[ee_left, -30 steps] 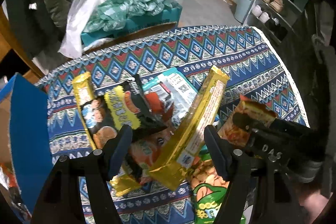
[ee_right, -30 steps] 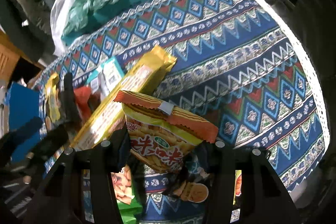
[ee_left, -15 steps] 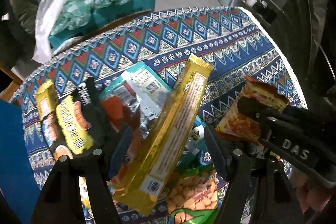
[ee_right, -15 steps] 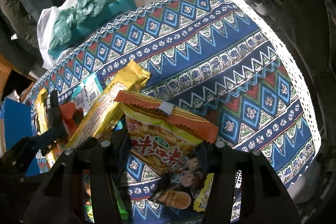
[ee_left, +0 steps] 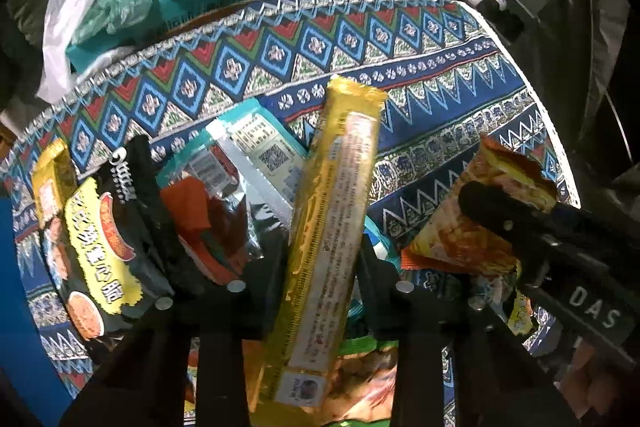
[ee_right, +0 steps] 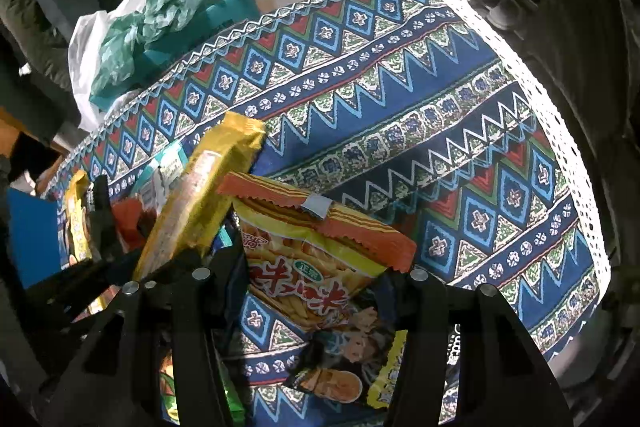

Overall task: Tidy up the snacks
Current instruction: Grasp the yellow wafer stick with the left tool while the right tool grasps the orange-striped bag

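A long gold packet (ee_left: pixel 340 187) slants up out of the snack pile on the patterned tablecloth (ee_right: pixel 440 107). My left gripper (ee_left: pixel 320 259) is closing on its lower half, and both pads press its sides. The same packet (ee_right: pixel 200 203) shows at the left of the right wrist view. My right gripper (ee_right: pixel 312 275) is shut on an orange and yellow fries bag (ee_right: pixel 308 251) and holds it upright above the cloth. In the left wrist view that bag (ee_left: pixel 452 239) and the right gripper's black fingers (ee_left: pixel 520 227) sit just to the right.
A black packet with a yellow label (ee_left: pixel 104 239), a red packet (ee_left: pixel 200 211), a teal packet (ee_left: pixel 260 147) and a green nut bag (ee_left: pixel 360 367) crowd around the gold one. A blue box (ee_left: pixel 16 307) stands left. A cartoon-printed packet (ee_right: pixel 348 355) lies under the fries bag.
My left gripper has come down over the gold packet and its jaws have gone from wide apart to pressed on it. The right gripper has kept still with the fries bag.
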Available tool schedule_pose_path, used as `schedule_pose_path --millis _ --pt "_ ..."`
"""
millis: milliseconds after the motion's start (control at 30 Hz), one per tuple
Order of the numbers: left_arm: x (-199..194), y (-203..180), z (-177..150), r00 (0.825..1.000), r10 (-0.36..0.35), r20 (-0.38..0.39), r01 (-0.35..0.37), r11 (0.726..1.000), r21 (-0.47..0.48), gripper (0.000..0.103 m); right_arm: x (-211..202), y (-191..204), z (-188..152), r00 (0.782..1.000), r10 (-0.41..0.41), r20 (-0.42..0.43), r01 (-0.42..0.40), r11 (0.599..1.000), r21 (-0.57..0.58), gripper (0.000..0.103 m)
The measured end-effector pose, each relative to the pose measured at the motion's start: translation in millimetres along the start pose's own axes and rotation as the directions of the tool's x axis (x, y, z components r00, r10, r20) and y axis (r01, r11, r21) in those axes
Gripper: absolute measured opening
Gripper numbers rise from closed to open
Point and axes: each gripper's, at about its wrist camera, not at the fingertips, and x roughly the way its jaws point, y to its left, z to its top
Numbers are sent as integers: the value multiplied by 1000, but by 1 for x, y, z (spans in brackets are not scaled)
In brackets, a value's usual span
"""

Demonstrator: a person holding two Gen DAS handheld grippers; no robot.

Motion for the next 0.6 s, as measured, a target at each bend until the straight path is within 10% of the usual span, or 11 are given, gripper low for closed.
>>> schedule_pose_path --millis 600 --pt "-55 14 -7 988 30 154 -17 996 -84 29 -21 29 0 997 -5 71 13 994 -110 52"
